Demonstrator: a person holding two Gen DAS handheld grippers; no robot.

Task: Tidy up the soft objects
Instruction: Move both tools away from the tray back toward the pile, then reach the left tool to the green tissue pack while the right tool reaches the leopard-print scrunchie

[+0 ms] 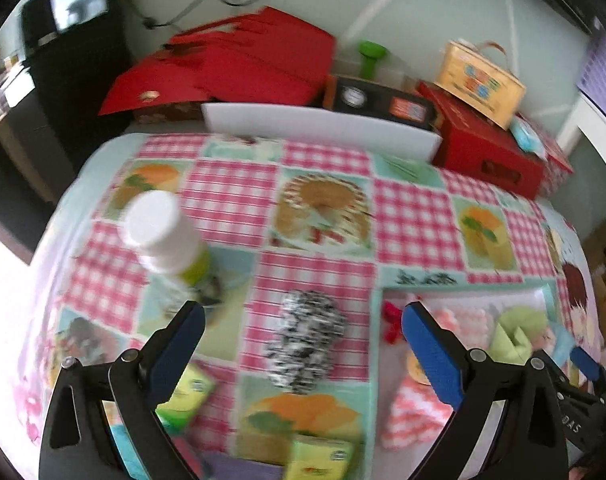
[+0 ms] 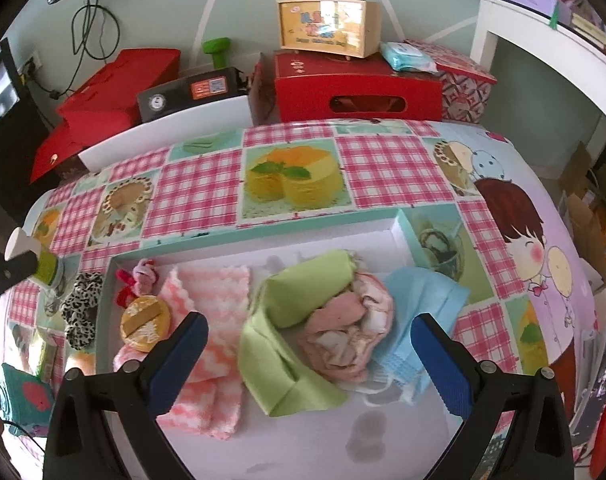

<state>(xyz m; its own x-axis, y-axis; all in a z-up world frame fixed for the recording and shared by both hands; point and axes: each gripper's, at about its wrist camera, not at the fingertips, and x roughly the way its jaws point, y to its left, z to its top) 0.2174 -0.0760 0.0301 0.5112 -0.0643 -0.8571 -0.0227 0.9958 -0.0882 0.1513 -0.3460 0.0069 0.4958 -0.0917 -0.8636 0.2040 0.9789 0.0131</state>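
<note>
A black-and-white leopard scrunchie lies on the checked tablecloth just left of the white tray. My left gripper hovers open right over it, one finger on each side, nothing gripped. In the right wrist view the scrunchie sits outside the tray. The tray holds a pink-white cloth, a green cloth, a crumpled pink cloth, a blue face mask, a pink-red hair tie and a round yellow puff. My right gripper stands open above the cloths.
A white bottle stands close behind the left finger. Green cartons lie near the table's front edge. Red boxes, a yellow case and a white bin line the back.
</note>
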